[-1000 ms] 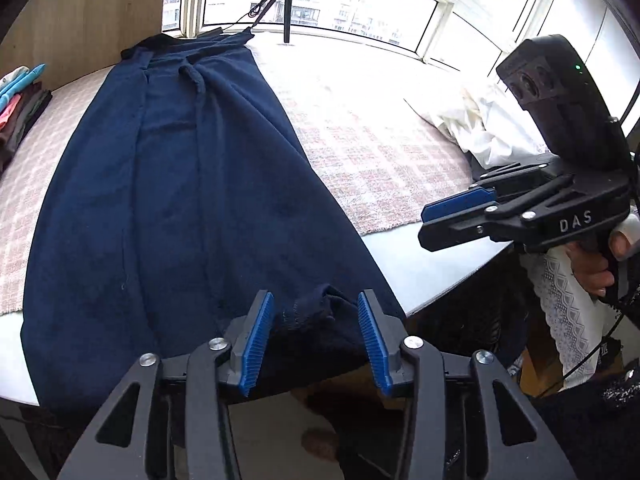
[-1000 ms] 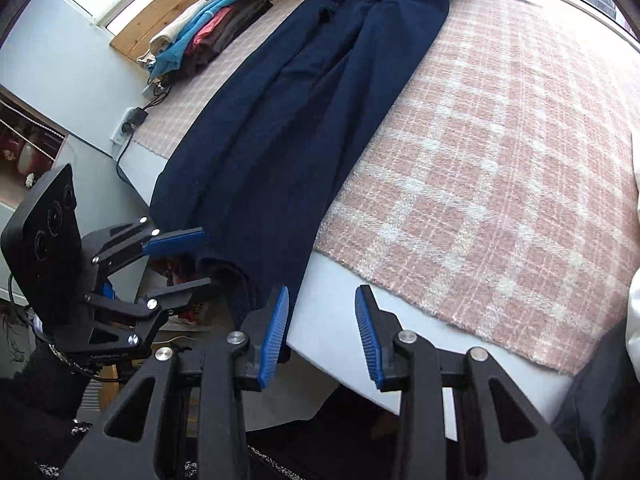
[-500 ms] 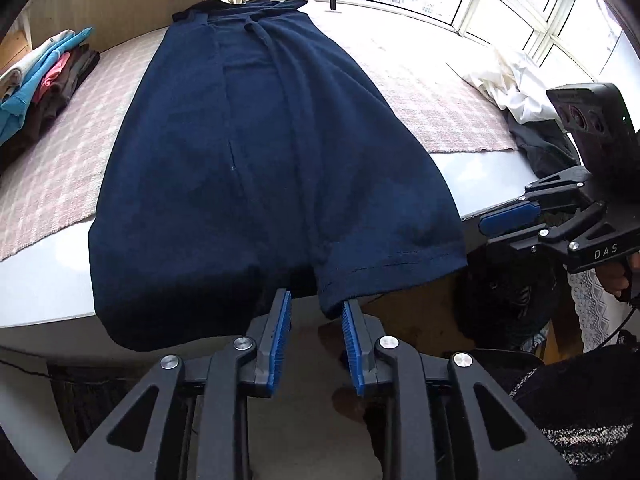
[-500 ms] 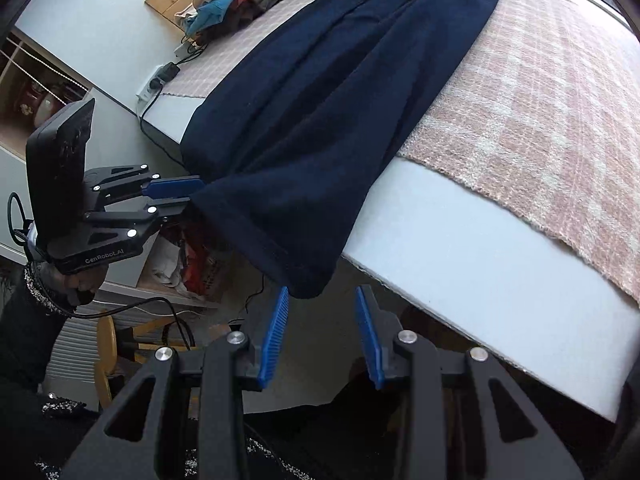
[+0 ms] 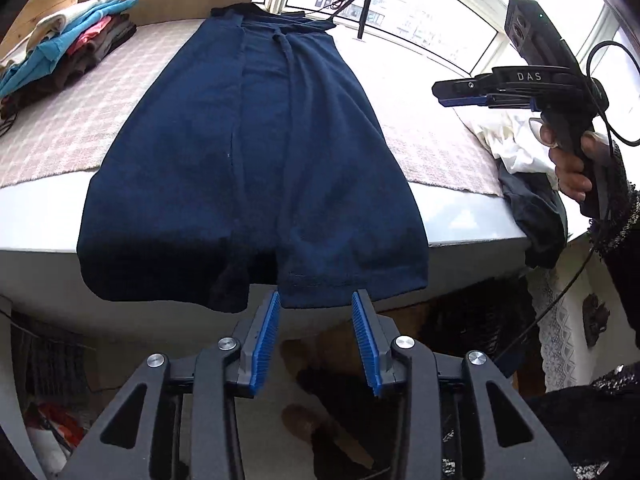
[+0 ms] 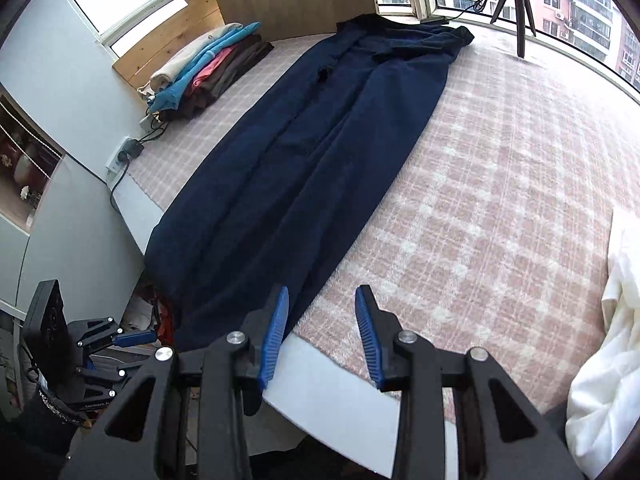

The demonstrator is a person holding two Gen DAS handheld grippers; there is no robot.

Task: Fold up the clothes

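- Navy garment (image 5: 256,152) lies stretched lengthwise on the pink plaid blanket (image 6: 500,184) over the counter (image 5: 40,216); its hem hangs off the near edge.
- Left gripper (image 5: 316,336) sits just below the hem, jaws have just been opening, released, nothing pinched.
- Right gripper (image 6: 320,332) hovers above the counter edge at the garment's 3 o'clock side, jaws parted, empty.
- Folded clothes stack (image 6: 208,72) at 10 o'clock.
- White cloth (image 6: 608,340) at 4 o'clock.
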